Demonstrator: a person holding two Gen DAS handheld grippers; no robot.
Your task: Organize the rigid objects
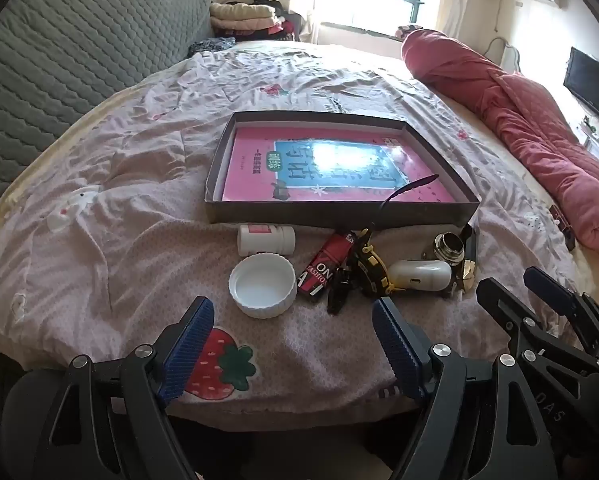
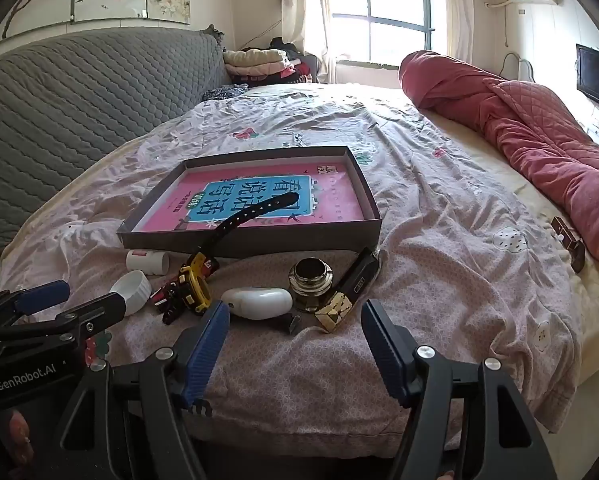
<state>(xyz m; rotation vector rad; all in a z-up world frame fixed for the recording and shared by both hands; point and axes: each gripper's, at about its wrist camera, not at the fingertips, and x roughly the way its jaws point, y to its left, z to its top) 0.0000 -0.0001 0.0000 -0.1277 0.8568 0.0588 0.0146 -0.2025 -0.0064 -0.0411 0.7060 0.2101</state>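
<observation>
Left tongs (image 1: 293,320): spread wide, holding nothing, above the near edge of the bed (image 1: 119,184). Right tongs (image 2: 295,330): likewise wide apart, holding nothing.

Shallow grey box (image 1: 339,212), lying flat mid-bed, with a pink book (image 1: 259,168) inside.

Row of small items just in front of the box:
- white pill bottle (image 1: 265,240), on its side, nearest the box wall
- white round lid (image 1: 262,289), hollow side up, just before the bottle
- red lighter (image 1: 325,266), beside the lid
- yellow-and-black watch (image 2: 195,284), strap arching up over the box rim
- white earbud case (image 2: 257,302), on its side
- glass ink bottle (image 2: 310,280), upright
- black-and-gold flat case (image 2: 347,294), tilted, touching the ink bottle

Rolled pink quilt (image 2: 539,136) along the far right of the bed.
</observation>
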